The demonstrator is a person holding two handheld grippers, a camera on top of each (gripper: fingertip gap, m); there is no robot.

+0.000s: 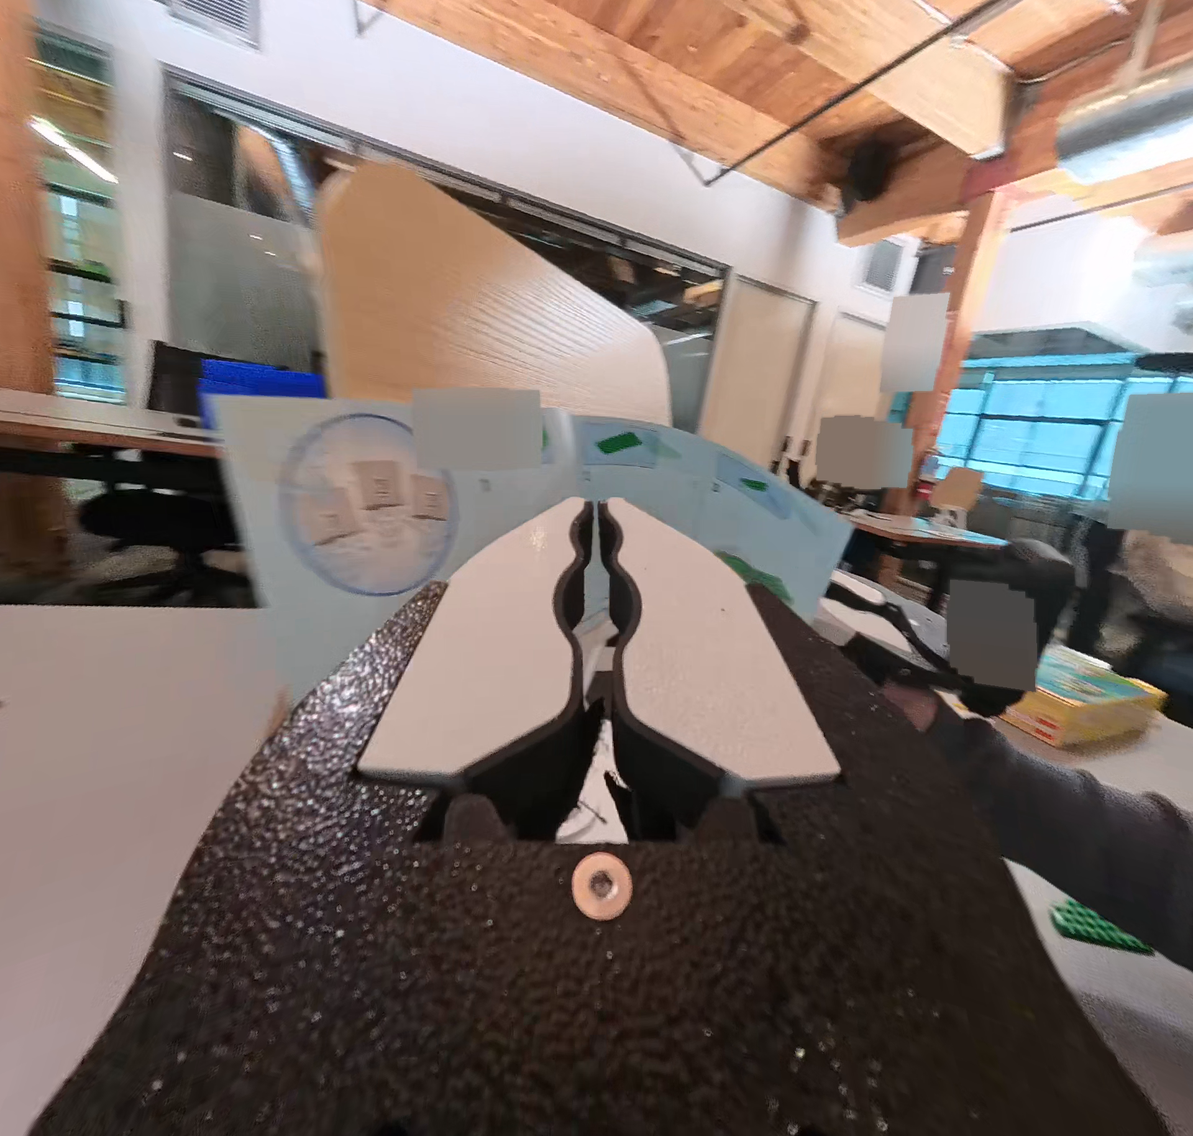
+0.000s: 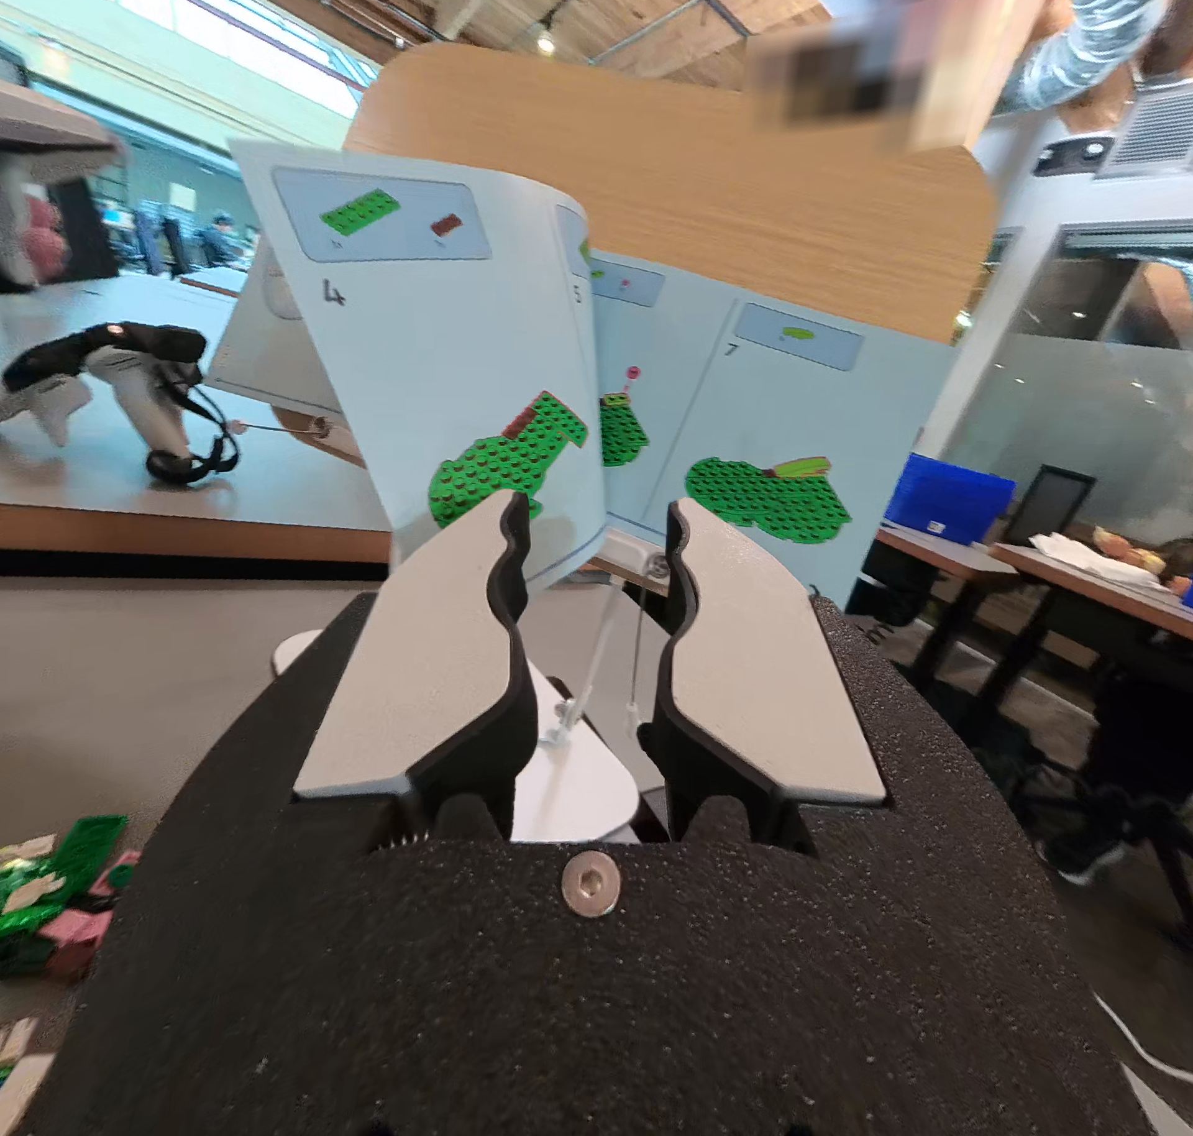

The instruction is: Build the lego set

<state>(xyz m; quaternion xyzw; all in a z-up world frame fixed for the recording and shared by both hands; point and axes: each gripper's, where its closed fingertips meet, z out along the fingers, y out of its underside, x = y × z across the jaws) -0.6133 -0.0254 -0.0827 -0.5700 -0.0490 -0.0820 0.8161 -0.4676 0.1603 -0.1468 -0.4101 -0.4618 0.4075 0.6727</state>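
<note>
A pale tabletop (image 2: pixel 129 653) carries everything, and on it a wooden book stand (image 2: pixel 710 201) with a rounded top props up the open instruction booklet (image 2: pixel 774 408), its pages pale blue with drawings of green plates. One page (image 2: pixel 452 343) of the booklet curls forward and to the left, standing away from the rest. The left gripper (image 1: pixel 595 511) is up against the booklet with its two white fingers brought together so that only a thin slit remains between them; a strip of pale page shows in that slit, but I cannot tell whether the paper is truly pinched. The right gripper (image 2: pixel 594 517) has its fingers spread wide apart, holding nothing, with the lower edge of the curling page just beyond its left fingertip. To the near left of the right gripper lies a loose heap of lego pieces (image 2: pixel 51 898), green, pink and white, on the tabletop. Seen from the left gripper's side, a flat green plate (image 1: pixel 1091 934) lies near the right, and a yellow box (image 1: pixel 1084 698) sits farther off.
</note>
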